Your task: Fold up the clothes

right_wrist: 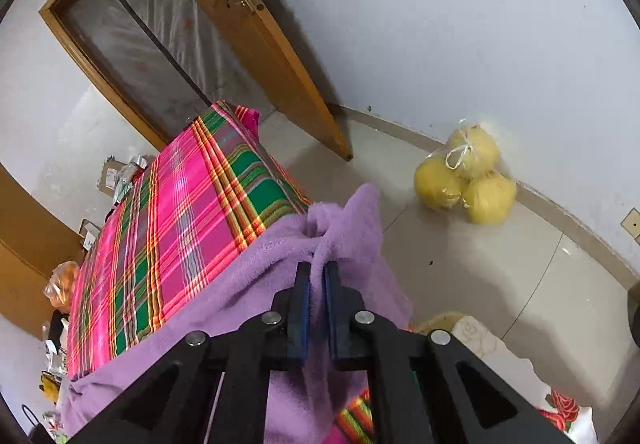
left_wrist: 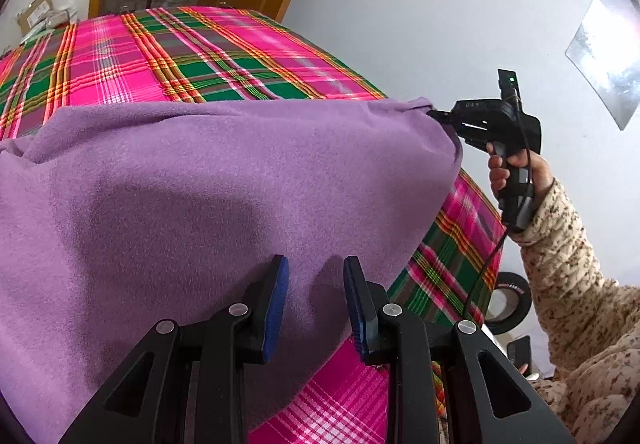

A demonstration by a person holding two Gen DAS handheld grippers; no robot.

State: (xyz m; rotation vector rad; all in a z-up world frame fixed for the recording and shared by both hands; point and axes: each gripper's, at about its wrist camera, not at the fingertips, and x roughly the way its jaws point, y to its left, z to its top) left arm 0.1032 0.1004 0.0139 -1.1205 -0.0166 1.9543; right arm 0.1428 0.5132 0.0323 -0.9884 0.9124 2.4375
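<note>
A purple fleece cloth [left_wrist: 208, 179] lies over a table covered with a pink and green plaid sheet [left_wrist: 192, 51]. My left gripper [left_wrist: 316, 304] hovers at the cloth's near edge. Its blue pads stand apart, and the cloth shows flat between them without being pinched. My right gripper [right_wrist: 317, 284] is shut on a bunched corner of the purple cloth [right_wrist: 340, 228] at the table's right edge and lifts it slightly. In the left wrist view the right gripper [left_wrist: 438, 115] clamps that corner, held by a hand [left_wrist: 516, 167] in a speckled sleeve.
A wooden door [right_wrist: 256, 55] stands open behind the table. A bag of yellow fruit [right_wrist: 466, 179] sits on the tiled floor by the wall. A tape roll [left_wrist: 508, 302] lies below the table's right side. Boxes [left_wrist: 38, 13] and clutter crowd the far side.
</note>
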